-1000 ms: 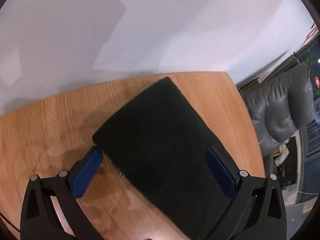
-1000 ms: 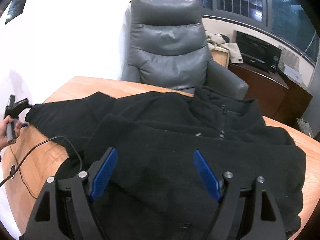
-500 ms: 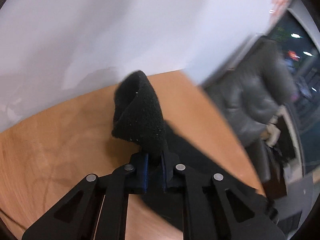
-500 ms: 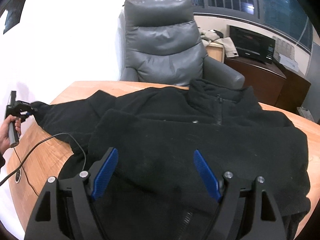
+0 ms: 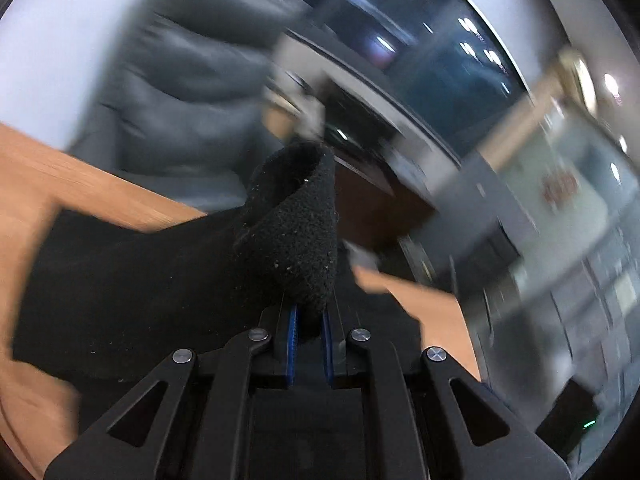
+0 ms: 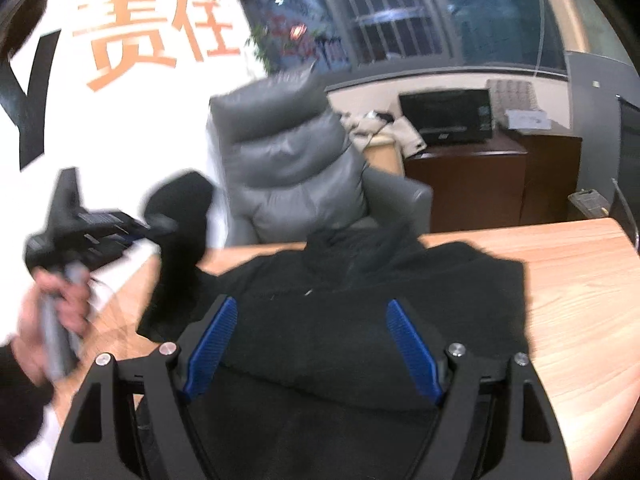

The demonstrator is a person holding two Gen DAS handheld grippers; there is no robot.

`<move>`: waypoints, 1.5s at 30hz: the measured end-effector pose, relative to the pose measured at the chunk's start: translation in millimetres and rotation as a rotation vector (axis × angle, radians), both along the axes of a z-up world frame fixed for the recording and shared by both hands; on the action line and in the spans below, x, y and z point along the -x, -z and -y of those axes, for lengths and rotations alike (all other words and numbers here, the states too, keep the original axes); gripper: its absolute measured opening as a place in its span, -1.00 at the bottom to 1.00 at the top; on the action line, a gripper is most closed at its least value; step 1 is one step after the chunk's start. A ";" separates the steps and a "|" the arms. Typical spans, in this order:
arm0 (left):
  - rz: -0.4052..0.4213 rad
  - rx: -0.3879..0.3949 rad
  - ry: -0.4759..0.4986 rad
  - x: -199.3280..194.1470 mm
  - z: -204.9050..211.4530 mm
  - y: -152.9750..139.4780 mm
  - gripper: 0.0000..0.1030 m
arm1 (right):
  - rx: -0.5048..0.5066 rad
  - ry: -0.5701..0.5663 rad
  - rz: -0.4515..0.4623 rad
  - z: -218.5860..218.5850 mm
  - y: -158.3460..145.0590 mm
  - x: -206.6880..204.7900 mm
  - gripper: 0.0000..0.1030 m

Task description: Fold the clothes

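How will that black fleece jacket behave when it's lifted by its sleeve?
Probably floppy: the sleeve curls and droops above the shut left gripper. The fleece jacket looks thick and fuzzy, so it likely grips rather than slips. The body would likely drag along the wooden table.

The left gripper [image 5: 307, 330], wide open over the flat sleeve a second ago, now pinches the sleeve end [image 5: 296, 232] tight; it lifts the sleeve off the table [image 6: 580, 280] and swings toward the grey chair [image 5: 180, 92]; in the right view the left hand [image 6: 52, 320] is much higher and nearer; the black jacket [image 6: 360, 320] looks more bunched.
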State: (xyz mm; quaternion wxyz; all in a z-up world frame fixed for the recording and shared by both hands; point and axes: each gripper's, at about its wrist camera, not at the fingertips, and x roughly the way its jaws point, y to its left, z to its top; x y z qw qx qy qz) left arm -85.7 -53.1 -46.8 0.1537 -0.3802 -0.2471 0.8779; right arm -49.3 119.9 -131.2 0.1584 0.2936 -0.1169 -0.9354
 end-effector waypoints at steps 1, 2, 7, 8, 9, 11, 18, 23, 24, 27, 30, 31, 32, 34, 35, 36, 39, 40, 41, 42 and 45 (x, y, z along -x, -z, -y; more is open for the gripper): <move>0.021 -0.010 0.035 5.0 -28.2 6.8 -0.84 | 0.006 0.019 -0.011 -16.4 -5.8 -7.0 0.61; 0.041 -0.021 0.070 10.1 -56.3 13.5 -0.84 | -0.001 0.039 -0.009 -30.9 -7.4 -12.0 0.61; 0.099 0.001 0.204 5.1 -176.6 44.9 -0.84 | -0.041 0.137 0.003 -103.2 -14.5 -36.0 0.61; 0.108 0.021 0.211 8.7 -199.7 49.8 -0.84 | -0.044 0.147 0.009 -114.0 -13.2 -37.2 0.61; 0.114 0.051 0.212 8.8 -218.3 55.1 -0.82 | -0.048 0.156 0.015 -124.7 -11.7 -38.3 0.61; 0.134 0.088 0.220 6.1 -235.4 61.2 -0.68 | -0.055 0.168 0.035 -142.0 -6.1 -36.3 0.61; 0.038 0.158 0.136 -40.7 -197.1 21.4 0.54 | -0.009 0.091 0.153 -152.3 40.2 3.2 0.64; -0.052 0.296 -0.022 -68.4 -105.6 -11.8 0.91 | -0.010 0.008 0.231 -136.2 76.3 33.8 0.67; -0.036 0.339 -0.038 -72.5 -84.4 -9.9 0.91 | -0.015 -0.011 0.236 -129.9 81.9 39.7 0.67; 0.067 0.389 -0.048 -73.5 -31.1 13.2 0.90 | -0.015 -0.028 0.245 -115.9 96.2 57.9 0.59; 0.164 0.368 -0.052 -68.6 6.2 43.1 0.90 | -0.029 -0.039 0.331 -103.8 118.1 85.8 -0.30; 0.187 0.355 -0.047 -68.0 19.1 54.4 0.89 | -0.035 -0.034 0.364 -106.1 124.1 93.4 -0.70; 0.196 0.350 -0.044 -64.6 28.0 66.4 0.89 | -0.033 -0.021 0.384 -107.2 127.9 97.3 -0.76; 0.224 0.366 -0.064 -60.0 42.6 82.6 0.88 | -0.010 0.014 0.294 -107.7 110.9 93.3 -0.83; 0.242 0.361 -0.077 -58.5 47.6 86.5 0.88 | -0.008 0.016 0.222 -106.2 96.8 87.9 -0.83; 0.262 0.342 -0.086 -57.4 54.8 92.1 0.88 | -0.018 0.024 0.144 -103.8 81.0 81.3 -0.83; 0.280 0.339 -0.098 -55.8 63.1 102.4 0.91 | -0.064 0.084 0.108 -106.7 75.7 82.5 -0.82; 0.280 0.347 -0.098 -55.7 62.2 105.4 0.91 | -0.074 0.100 0.198 -112.4 96.4 92.3 -0.81; 0.282 0.346 -0.099 -55.7 62.8 108.4 0.91 | -0.081 0.102 0.283 -115.2 116.5 98.4 -0.80; 0.290 0.330 -0.101 -55.9 66.1 111.6 0.92 | -0.089 0.103 0.368 -117.8 136.6 104.2 -0.79; 0.284 0.308 -0.110 -60.3 75.8 114.3 0.94 | -0.137 0.097 0.390 -111.5 150.5 96.0 -0.67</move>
